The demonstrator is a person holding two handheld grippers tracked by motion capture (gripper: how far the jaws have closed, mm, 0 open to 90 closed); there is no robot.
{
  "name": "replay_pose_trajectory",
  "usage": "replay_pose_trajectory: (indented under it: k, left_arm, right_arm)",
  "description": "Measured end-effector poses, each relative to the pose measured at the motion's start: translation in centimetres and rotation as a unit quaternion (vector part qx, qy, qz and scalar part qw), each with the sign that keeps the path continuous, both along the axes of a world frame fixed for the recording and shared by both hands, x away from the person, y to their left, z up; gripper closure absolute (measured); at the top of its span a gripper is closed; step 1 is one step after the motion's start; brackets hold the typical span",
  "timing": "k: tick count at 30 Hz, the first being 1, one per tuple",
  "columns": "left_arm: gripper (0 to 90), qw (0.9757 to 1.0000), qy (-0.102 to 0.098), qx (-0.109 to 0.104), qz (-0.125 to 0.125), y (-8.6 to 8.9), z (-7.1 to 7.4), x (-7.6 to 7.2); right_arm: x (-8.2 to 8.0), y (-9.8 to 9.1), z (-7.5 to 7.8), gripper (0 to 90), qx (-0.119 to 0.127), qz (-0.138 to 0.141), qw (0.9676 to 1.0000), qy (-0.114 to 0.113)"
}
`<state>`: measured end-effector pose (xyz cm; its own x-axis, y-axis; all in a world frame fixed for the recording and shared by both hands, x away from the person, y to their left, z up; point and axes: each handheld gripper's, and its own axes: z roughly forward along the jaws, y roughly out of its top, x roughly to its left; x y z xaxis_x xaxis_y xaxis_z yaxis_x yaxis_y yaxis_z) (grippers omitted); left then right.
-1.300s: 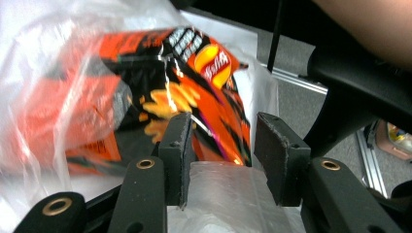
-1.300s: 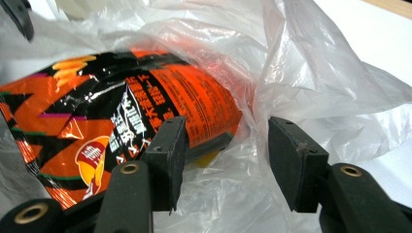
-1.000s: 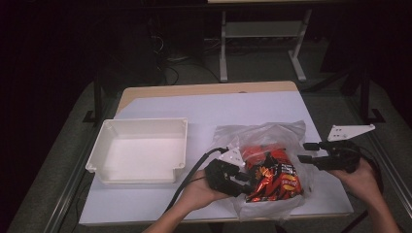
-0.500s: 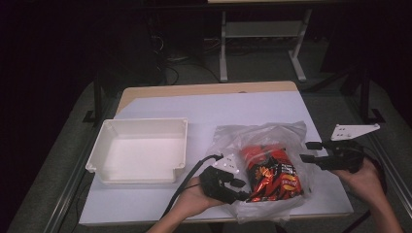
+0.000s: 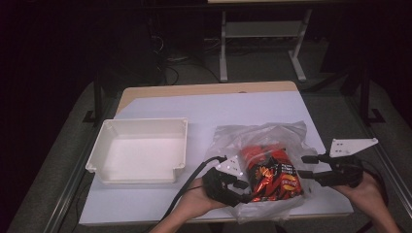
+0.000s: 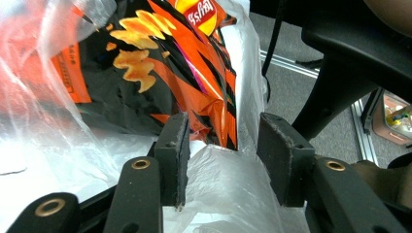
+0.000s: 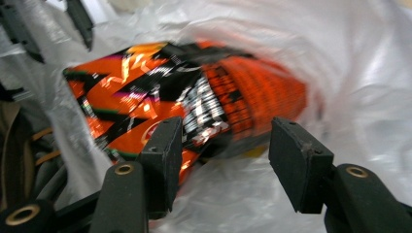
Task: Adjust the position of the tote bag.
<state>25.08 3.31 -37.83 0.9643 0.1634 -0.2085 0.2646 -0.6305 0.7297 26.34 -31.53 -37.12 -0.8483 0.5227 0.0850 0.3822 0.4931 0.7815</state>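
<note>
- I see a white tray at centre left of the high view, shallow and square, standing flat on the counter.
- The counter has a pale top with a wooden strip along its far edge.
- Beyond it, at upper centre, I make out a grey metal stand on the dark floor.
- Cables lie on the floor at upper left.

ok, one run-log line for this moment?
left tool: open, jaws just widening, at plastic bag | right tool: open | chip bag: inside | tray: empty
</note>
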Motion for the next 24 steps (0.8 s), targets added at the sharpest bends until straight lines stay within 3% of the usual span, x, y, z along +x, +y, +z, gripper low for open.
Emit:
replay_pose_trajectory:
  k: [7,13,19,24]
  left_arm:
    - [48.9,0.9999,-0.004,0.014,0.001,-0.7,-0.6,-0.1]
    - [49.8,0.9995,-0.011,0.029,0.003,-1.5,-1.3,-0.4]
    - [56.4,0.999,-0.013,0.041,0.009,-1.7,-1.9,-0.4]
    - [68.2,0.9987,-0.016,0.048,0.005,-1.8,-2.0,-0.3]
  right_arm:
    - [-1.0,0.5,-1.3,45.4,0.002,0.015,0.9998,0.015]
    - [-1.3,0.6,-2.2,45.1,0.0,0.021,0.9995,0.024]
    - [-1.7,0.7,-2.8,44.6,-0.004,0.029,0.9991,0.032]
    - [-2.2,0.8,-3.4,44.2,-0.01,0.033,0.9988,0.034]
